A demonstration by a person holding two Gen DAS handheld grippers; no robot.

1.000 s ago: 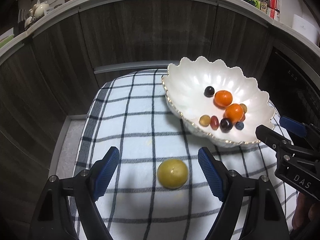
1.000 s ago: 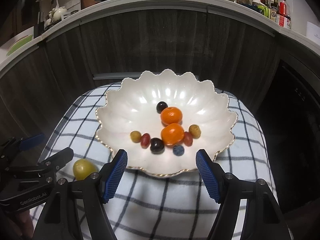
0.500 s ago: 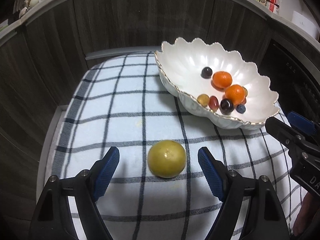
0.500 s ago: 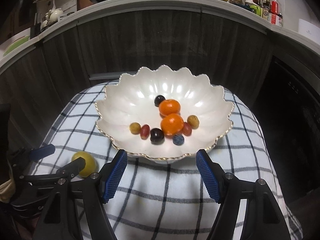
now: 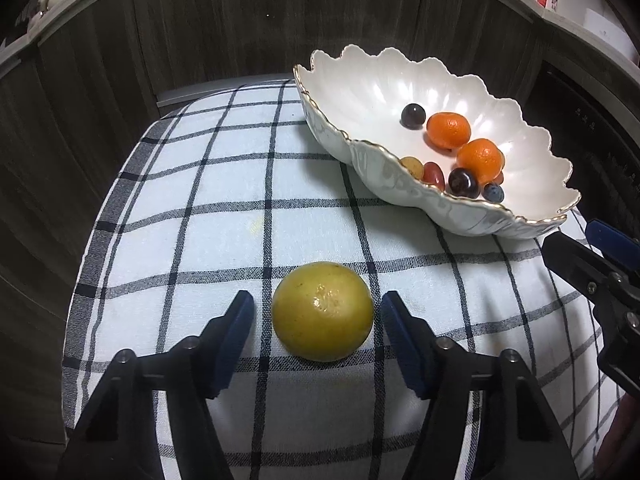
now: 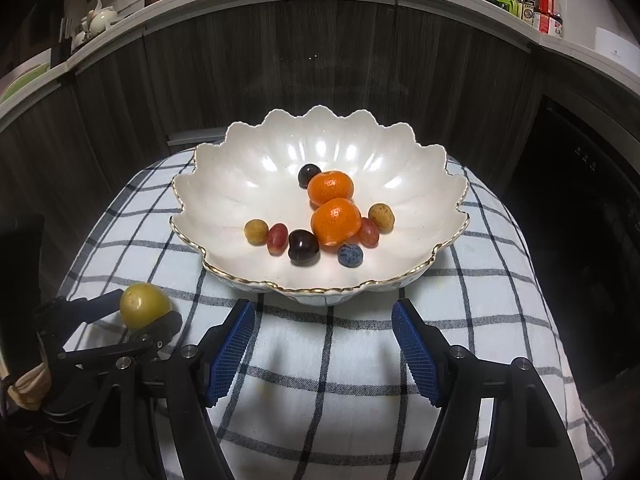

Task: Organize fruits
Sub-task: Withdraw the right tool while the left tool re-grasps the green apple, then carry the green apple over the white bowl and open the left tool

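- Left wrist view: left tongs point(image 5: 316, 312) had just been closing w/ 1 yellow-green fruit point(image 5: 322, 311) between the blue pads; narrow gap showed each side, pads not pressing yet, fruit sitting on the checked cloth point(image 5: 224, 216).
- Same view: 1 white scalloped bowl point(image 5: 400, 184) w/ gold rim, upper right on the cloth, well apart from that fruit. Seen inside: 2 oranges point(image 5: 448, 130), 2 dark round fruits point(image 5: 413, 115), 1 blueberry point(image 5: 493, 193), 1 red grape & 1 tan fruit partly hidden by the rim.
- Right tongs' black arm showed at the right edge; no readable writing.
- Right wrist view: right tongs point(image 6: 323, 340) stood about half open, nothing between the pads, just in front of the bowl's point(image 6: 224, 184) near rim.
- Bowl count here: 2 oranges point(image 6: 330, 188), 2 dark fruits point(image 6: 303, 246), 2 red grapes point(image 6: 277, 238), 2 tan-yellow fruits point(image 6: 256, 232), 1 blueberry point(image 6: 350, 255) — 9 total.
- Yellow-green fruit point(image 6: 142, 308) lower left on the cloth point(image 6: 320, 360), between the left tongs' point(image 6: 136, 312) fingers.
- Bottles point(image 6: 532, 0) on the back counter, labels too small to read.
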